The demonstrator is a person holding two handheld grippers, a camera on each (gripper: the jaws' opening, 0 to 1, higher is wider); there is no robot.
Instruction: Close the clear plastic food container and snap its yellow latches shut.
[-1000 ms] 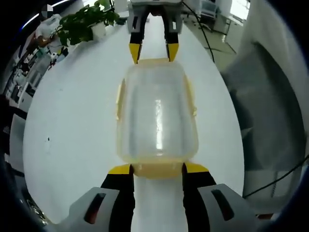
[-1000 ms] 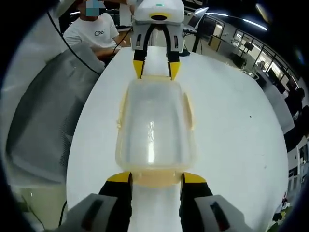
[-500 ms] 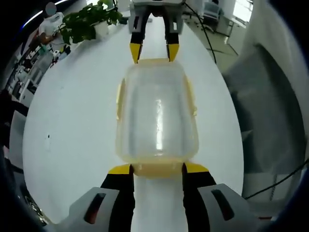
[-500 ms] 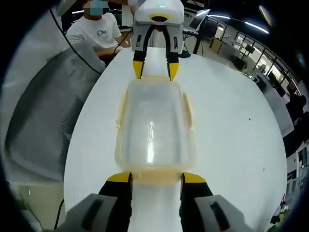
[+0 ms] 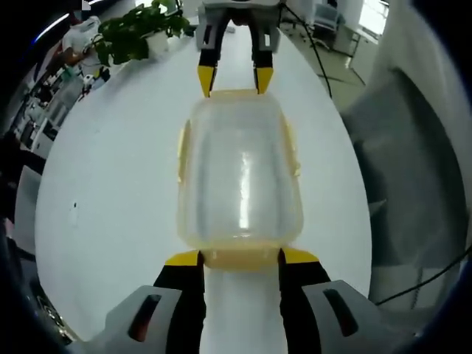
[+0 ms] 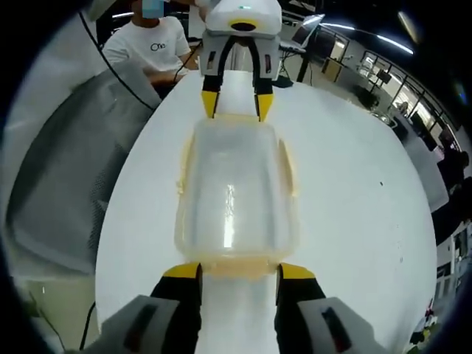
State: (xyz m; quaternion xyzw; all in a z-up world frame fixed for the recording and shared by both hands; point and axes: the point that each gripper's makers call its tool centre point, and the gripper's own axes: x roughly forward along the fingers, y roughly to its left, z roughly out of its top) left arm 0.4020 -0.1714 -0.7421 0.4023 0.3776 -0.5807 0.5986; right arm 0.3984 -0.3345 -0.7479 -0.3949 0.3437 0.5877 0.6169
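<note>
Two grippers face each other across a clear plastic food container that lies lengthwise on a white table, one at each short end. Nearest in the left gripper view, the left gripper has its jaws spread about as wide as the near end latch, the yellow tips set against that latch's two corners; they clamp nothing, and whether they press or merely touch cannot be told. The right gripper view shows the same arrangement: the right gripper stands wide, its tips beside the yellow end latch closest to it. Past the tips, the lid sits flat on the container, so closing it looks done. The yellow side latches along the long edges appear to flare slightly outward, which suggests they are not yet snapped; the end latches' state cannot be read. By this judgement the latching is what remains. Farther off, a potted plant stands at the table's far side, a grey chair sits beside the table, and a person in a white shirt sits beyond.
</note>
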